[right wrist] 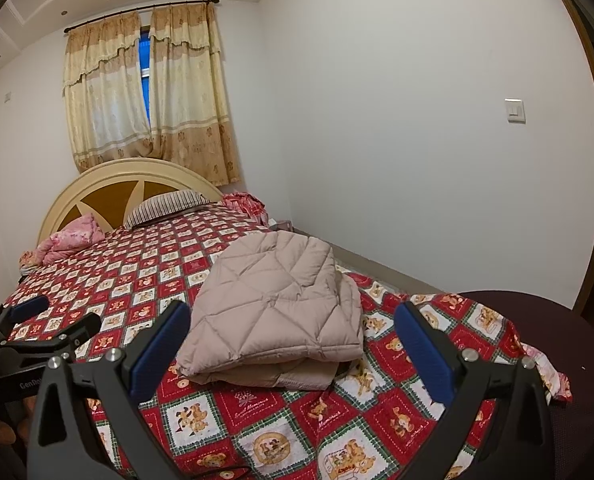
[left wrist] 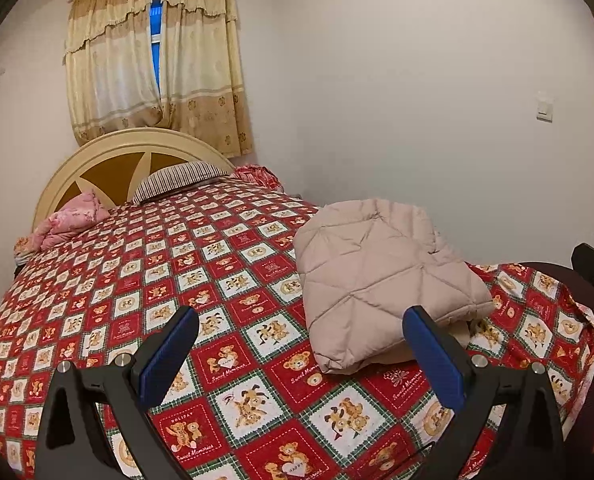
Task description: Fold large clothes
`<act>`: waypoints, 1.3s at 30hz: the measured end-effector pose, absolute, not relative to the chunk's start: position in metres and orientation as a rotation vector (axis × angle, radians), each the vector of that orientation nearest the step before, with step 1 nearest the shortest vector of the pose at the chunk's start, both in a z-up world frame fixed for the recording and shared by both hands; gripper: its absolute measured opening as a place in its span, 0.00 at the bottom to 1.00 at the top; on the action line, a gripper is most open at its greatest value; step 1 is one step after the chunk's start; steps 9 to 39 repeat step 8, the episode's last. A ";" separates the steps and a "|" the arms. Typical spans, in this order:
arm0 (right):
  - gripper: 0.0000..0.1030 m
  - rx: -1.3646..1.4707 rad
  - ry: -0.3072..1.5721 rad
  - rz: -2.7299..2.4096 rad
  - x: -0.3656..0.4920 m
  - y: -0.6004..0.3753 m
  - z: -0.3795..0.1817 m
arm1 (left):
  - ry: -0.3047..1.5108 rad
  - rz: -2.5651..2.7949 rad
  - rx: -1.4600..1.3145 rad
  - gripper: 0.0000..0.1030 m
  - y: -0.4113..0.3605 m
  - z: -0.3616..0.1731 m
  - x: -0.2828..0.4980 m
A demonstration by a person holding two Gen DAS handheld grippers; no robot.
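Note:
A beige quilted puffer jacket lies folded into a thick rectangle on the red teddy-bear bedspread, near the bed's right side. My left gripper hovers open just short of its near-left corner, touching nothing. In the right wrist view the same jacket sits straight ahead, and my right gripper stands open with its blue pads on either side of the near edge, above the bedspread. The left gripper shows at the far left there.
A striped pillow and a pink bundle lie by the cream headboard. The white wall runs along the bed's right side. A dark rounded surface borders the bed's foot corner on the right.

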State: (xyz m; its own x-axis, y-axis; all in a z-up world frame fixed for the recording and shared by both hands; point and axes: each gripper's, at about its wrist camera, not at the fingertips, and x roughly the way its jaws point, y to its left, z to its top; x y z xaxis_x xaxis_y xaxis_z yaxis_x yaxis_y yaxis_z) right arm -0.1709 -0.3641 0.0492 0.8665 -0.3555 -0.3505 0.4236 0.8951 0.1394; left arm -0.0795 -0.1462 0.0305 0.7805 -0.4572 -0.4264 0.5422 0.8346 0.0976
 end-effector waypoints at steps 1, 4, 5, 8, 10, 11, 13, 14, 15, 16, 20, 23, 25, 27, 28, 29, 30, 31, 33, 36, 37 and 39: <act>1.00 0.216 0.326 -0.411 -0.171 -0.364 0.048 | 0.396 -0.542 0.224 0.99 -0.146 0.030 -0.080; 1.00 0.216 0.326 -0.412 -0.171 -0.364 0.047 | 0.391 -0.544 0.225 0.99 -0.146 0.031 -0.081; 1.00 0.216 0.326 -0.412 -0.171 -0.364 0.047 | 0.390 -0.539 0.228 0.99 -0.146 0.031 -0.080; 1.00 0.217 0.325 -0.412 -0.170 -0.364 0.047 | 0.389 -0.531 0.239 0.99 -0.147 0.031 -0.080; 1.00 0.217 0.325 -0.412 -0.170 -0.364 0.047 | 0.389 -0.531 0.239 0.99 -0.147 0.031 -0.080; 1.00 0.217 0.325 -0.412 -0.170 -0.364 0.047 | 0.389 -0.531 0.239 0.99 -0.147 0.031 -0.080; 1.00 0.217 0.325 -0.412 -0.170 -0.364 0.047 | 0.389 -0.531 0.239 0.99 -0.147 0.031 -0.080; 1.00 0.217 0.325 -0.412 -0.170 -0.364 0.047 | 0.389 -0.531 0.239 0.99 -0.147 0.031 -0.080; 1.00 0.217 0.325 -0.412 -0.170 -0.364 0.047 | 0.389 -0.531 0.239 0.99 -0.147 0.031 -0.080; 1.00 0.217 0.325 -0.412 -0.170 -0.364 0.047 | 0.389 -0.531 0.239 0.99 -0.147 0.031 -0.080; 1.00 0.217 0.325 -0.412 -0.170 -0.364 0.047 | 0.389 -0.531 0.239 0.99 -0.147 0.031 -0.080; 1.00 0.217 0.325 -0.412 -0.170 -0.364 0.047 | 0.389 -0.531 0.239 0.99 -0.147 0.031 -0.080; 1.00 0.217 0.325 -0.412 -0.170 -0.364 0.047 | 0.389 -0.531 0.239 0.99 -0.147 0.031 -0.080; 1.00 0.217 0.325 -0.412 -0.170 -0.364 0.047 | 0.389 -0.531 0.239 0.99 -0.147 0.031 -0.080; 1.00 0.217 0.325 -0.412 -0.170 -0.364 0.047 | 0.389 -0.531 0.239 0.99 -0.147 0.031 -0.080; 1.00 0.217 0.325 -0.412 -0.170 -0.364 0.047 | 0.389 -0.531 0.239 0.99 -0.147 0.031 -0.080; 1.00 0.217 0.325 -0.412 -0.170 -0.364 0.047 | 0.389 -0.531 0.239 0.99 -0.147 0.031 -0.080; 1.00 0.217 0.325 -0.412 -0.170 -0.364 0.047 | 0.389 -0.531 0.239 0.99 -0.147 0.031 -0.080; 1.00 0.217 0.325 -0.412 -0.170 -0.364 0.047 | 0.389 -0.531 0.239 0.99 -0.147 0.031 -0.080; 1.00 0.217 0.325 -0.412 -0.170 -0.364 0.047 | 0.389 -0.531 0.239 0.99 -0.147 0.031 -0.080; 1.00 0.217 0.325 -0.412 -0.170 -0.364 0.047 | 0.389 -0.531 0.239 0.99 -0.147 0.031 -0.080; 1.00 0.217 0.325 -0.412 -0.170 -0.364 0.047 | 0.389 -0.531 0.239 0.99 -0.147 0.031 -0.080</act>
